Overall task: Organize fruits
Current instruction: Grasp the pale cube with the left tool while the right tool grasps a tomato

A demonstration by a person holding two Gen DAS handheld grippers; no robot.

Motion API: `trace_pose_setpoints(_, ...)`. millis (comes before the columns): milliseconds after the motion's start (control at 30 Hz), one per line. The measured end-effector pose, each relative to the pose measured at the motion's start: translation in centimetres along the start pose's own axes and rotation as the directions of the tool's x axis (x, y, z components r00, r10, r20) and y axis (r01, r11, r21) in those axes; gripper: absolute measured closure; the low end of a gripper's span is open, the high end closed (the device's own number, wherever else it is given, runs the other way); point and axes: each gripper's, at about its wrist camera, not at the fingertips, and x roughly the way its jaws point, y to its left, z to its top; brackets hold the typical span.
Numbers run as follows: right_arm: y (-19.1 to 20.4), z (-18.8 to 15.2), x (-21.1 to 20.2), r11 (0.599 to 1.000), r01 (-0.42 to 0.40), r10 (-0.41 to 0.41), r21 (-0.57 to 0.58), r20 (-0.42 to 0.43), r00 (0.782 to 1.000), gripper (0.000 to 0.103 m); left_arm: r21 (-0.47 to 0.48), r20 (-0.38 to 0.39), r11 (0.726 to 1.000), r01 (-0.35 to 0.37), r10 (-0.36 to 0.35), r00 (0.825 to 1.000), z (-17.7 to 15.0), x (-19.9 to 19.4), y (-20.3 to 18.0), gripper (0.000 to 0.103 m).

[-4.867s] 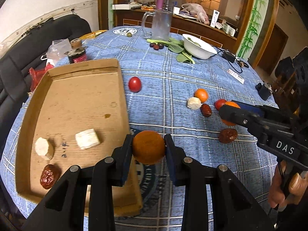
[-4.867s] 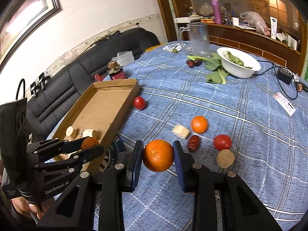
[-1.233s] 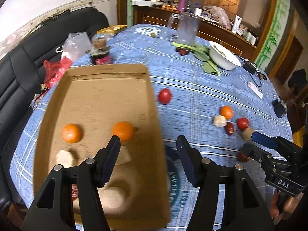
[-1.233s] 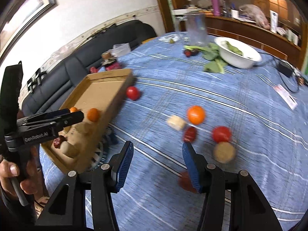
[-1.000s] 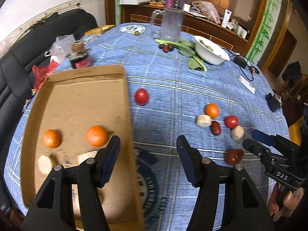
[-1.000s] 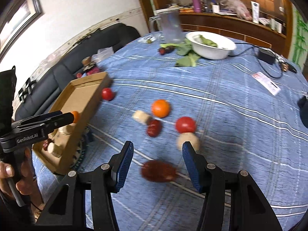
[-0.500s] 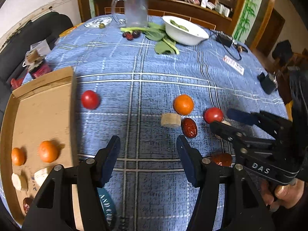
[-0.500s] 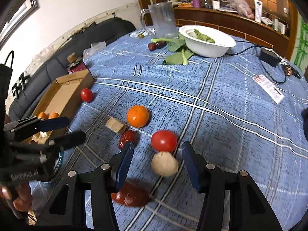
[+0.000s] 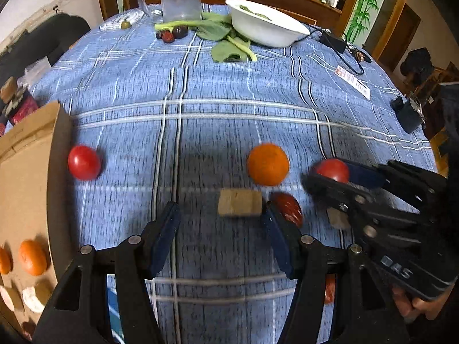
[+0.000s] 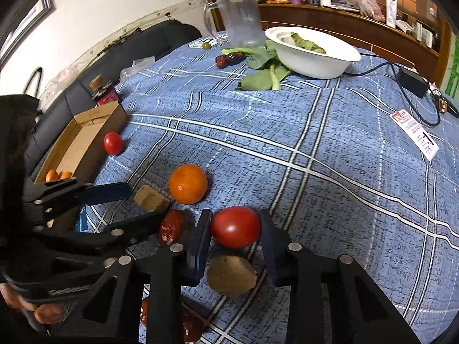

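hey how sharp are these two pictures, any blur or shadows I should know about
Left wrist view: motion blur smears the orange, the tan cube and the right gripper; a dark shadow falls across the tablecloth around them. Right wrist view: sharper, the tomato crisp. Both bend the scene at the edges.

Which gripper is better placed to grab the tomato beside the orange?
Right. The right gripper is open with the tomato already between its fingers; the left gripper faces the tan block.
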Motion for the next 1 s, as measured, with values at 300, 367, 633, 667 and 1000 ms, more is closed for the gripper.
trace_pose_setpoints(300, -0.2, 0.2, -2.5, 1.0, -0.008, 0.006, 0.028, 0.06, 0.998, 0.069, 0.048, 0.031, 0.999, 0.012, -0.013, 0.999, 0.1, -0.1, -1.0, 0.078)
trace_pose_setpoints(367, -0.1, 0.2, -3.1, 1.0, -0.008, 0.006, 0.029, 0.07, 0.998, 0.069, 0.042, 0.034, 0.999, 0.017, -0.019, 0.999, -0.2, -0.4, -0.9, 0.078)
trace_pose_setpoints(633, 1.5, -0.1, -4.7, 1.0, -0.023, 0.021, 0.021, 0.094, 0.995, 0.069, 0.008, 0.07, 1.0, 0.019, -0.019, 0.997, -1.8, -3.2, 0.4, 0.078)
trace_pose_setpoints(667, 1.8, -0.1, -4.8, 0.999, -0.026, 0.024, 0.018, 0.095, 0.995, 0.069, 0.003, 0.076, 1.0, 0.013, -0.013, 0.997, -2.0, -3.7, 0.8, 0.078)
trace_pose_setpoints(1000, 5.6, -0.1, -5.4, 0.998, -0.052, 0.056, -0.042, 0.1, 0.993, 0.07, -0.046, 0.124, 0.999, -0.024, 0.03, 0.992, -3.7, -7.2, 4.1, 0.078)
